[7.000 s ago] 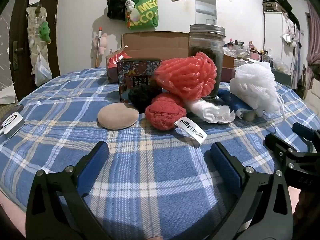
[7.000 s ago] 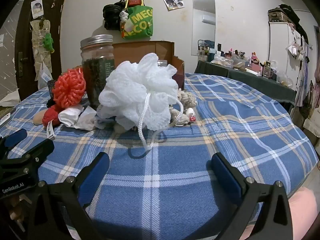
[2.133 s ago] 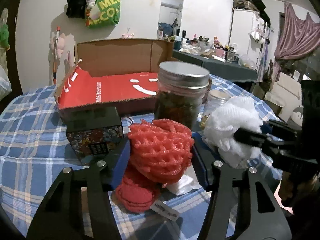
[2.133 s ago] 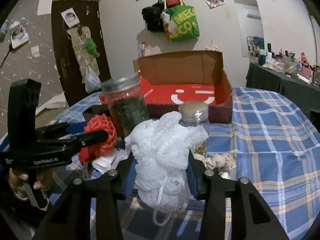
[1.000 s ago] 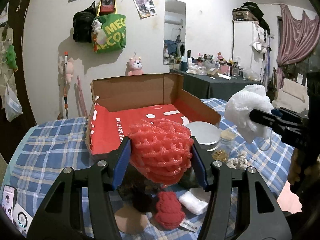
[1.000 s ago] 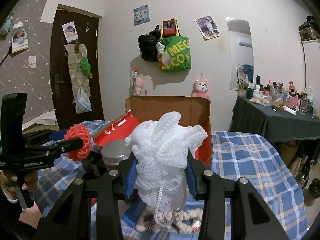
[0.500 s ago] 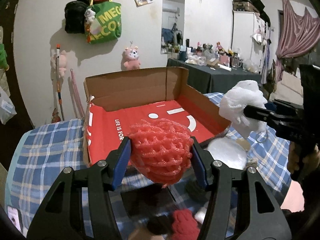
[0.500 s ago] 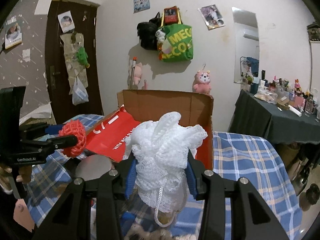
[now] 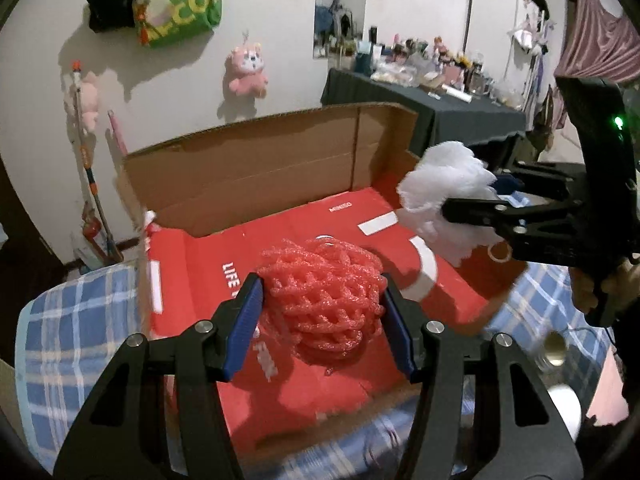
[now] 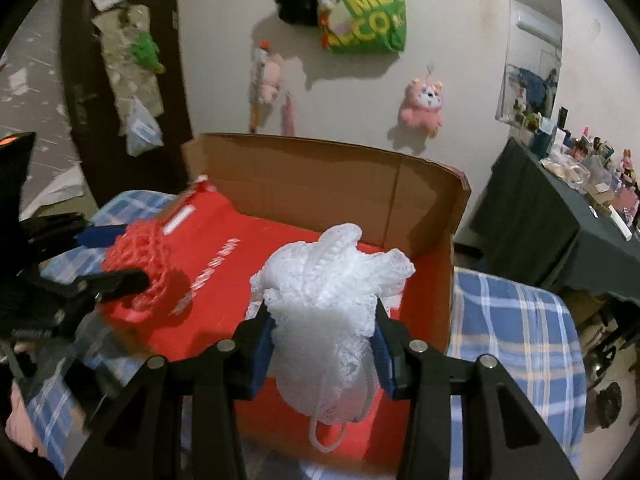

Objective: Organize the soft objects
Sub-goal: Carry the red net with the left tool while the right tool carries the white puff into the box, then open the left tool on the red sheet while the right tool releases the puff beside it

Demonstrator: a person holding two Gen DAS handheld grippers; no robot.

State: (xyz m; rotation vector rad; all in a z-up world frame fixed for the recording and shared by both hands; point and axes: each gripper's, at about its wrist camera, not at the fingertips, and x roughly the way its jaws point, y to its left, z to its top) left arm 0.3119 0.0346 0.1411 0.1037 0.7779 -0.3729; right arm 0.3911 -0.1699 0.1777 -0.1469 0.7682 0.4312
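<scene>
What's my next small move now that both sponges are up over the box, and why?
Probably lower both a little into the box, then open. The left gripper is clamped on the red mesh sponge over the red floor; the right gripper holds the white mesh sponge above the same box, and neither appears to rest on the floor.

An open cardboard box (image 9: 280, 168) sits on a cloth-covered table (image 10: 516, 320), its upright flap at twelve o'clock. Above the box floor, a mesh ball (image 9: 324, 300) is at about nine o'clock and a bath pouf (image 10: 328, 304) at about three o'clock, each apparently clear of the floor. Behind the box stands a wall with a hanging bag (image 10: 364, 12) and plush toy (image 10: 422, 108). A side table (image 10: 560, 216) lies at two o'clock.
</scene>
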